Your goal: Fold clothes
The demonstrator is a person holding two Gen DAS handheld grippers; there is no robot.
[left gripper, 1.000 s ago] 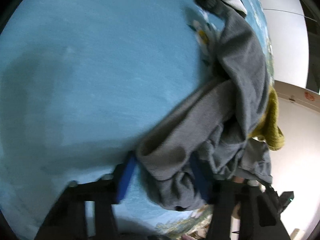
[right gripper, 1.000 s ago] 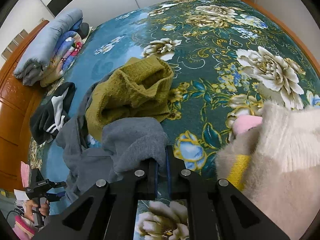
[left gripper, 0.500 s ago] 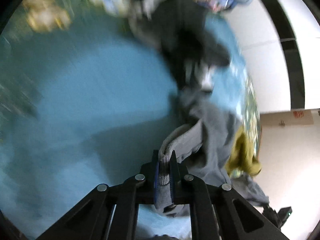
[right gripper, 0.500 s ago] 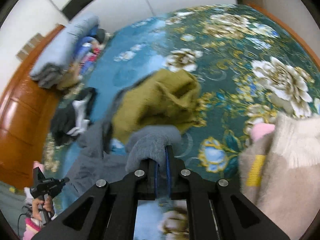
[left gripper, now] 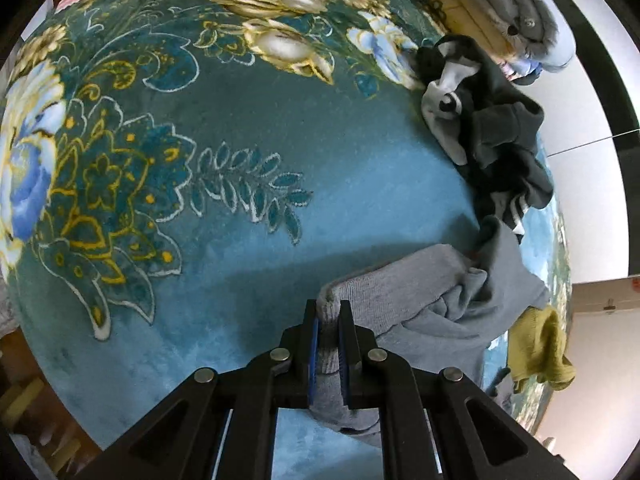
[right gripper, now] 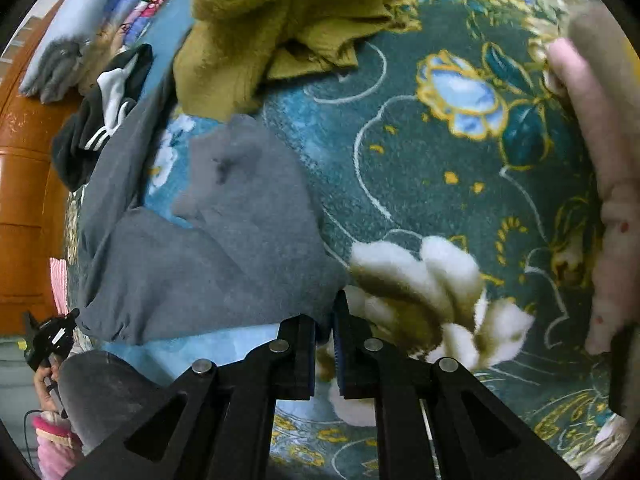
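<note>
Grey garment [left gripper: 436, 300] now pulled flat-ish across bed [left gripper: 240, 208]; left hand-held gripper [left gripper: 329, 320] clamped on hem, right hand-held gripper [right gripper: 325, 312] pinching corner. Spreading nearly done.

A bed [left gripper: 240, 208] with a teal floral cover; on it lie a grey garment [right gripper: 224, 232], an olive sweater [right gripper: 272, 20], black-and-white clothing [left gripper: 492, 132] and folded bedding [right gripper: 76, 28].

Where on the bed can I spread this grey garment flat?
Best room is the bare teal blanket ahead of the left gripper, between the printed flowers and the black jacket. Crowded: the grey garment abuts the mustard sweater, the beige sweater borders the right gripper, folded bedding beyond.
</note>
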